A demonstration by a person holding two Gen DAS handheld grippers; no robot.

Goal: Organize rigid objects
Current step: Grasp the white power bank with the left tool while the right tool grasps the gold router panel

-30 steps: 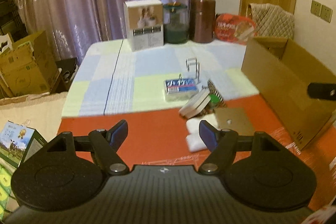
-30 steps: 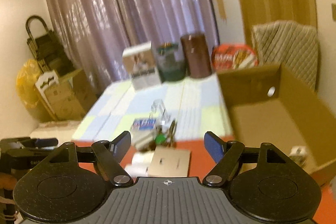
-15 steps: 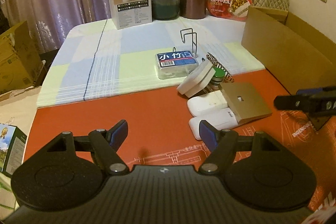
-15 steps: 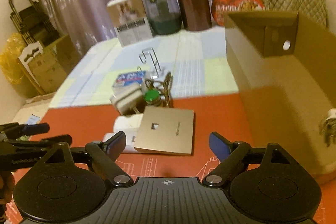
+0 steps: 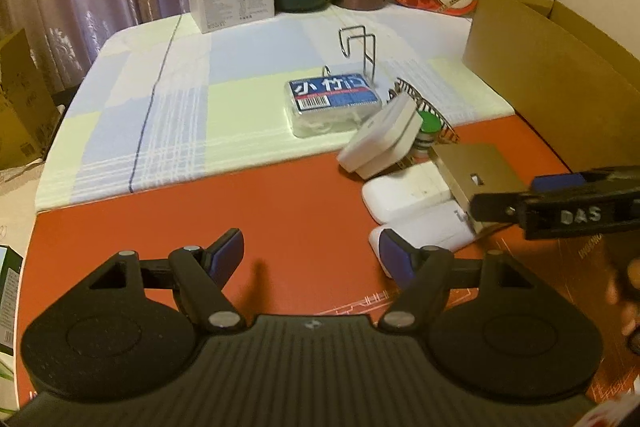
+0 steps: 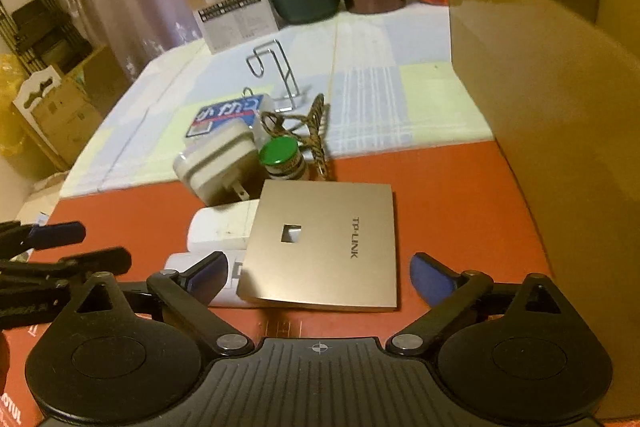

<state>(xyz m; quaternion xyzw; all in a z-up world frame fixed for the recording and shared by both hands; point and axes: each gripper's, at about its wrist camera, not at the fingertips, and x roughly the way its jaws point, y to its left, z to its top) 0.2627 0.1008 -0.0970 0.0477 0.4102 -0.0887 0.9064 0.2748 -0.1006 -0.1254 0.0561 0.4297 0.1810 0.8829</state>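
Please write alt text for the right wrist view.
The right gripper, its jaws opening, hovers before a gold TP-LINK panel lying on white cases on a red table. A cardboard box stands at right.

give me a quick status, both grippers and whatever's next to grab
Left gripper open, empty, over red mat. Right gripper jaws opening, nothing between them, lined up on gold TP-LINK panel. Panel overlaps two white cases; cardboard box close on its right.
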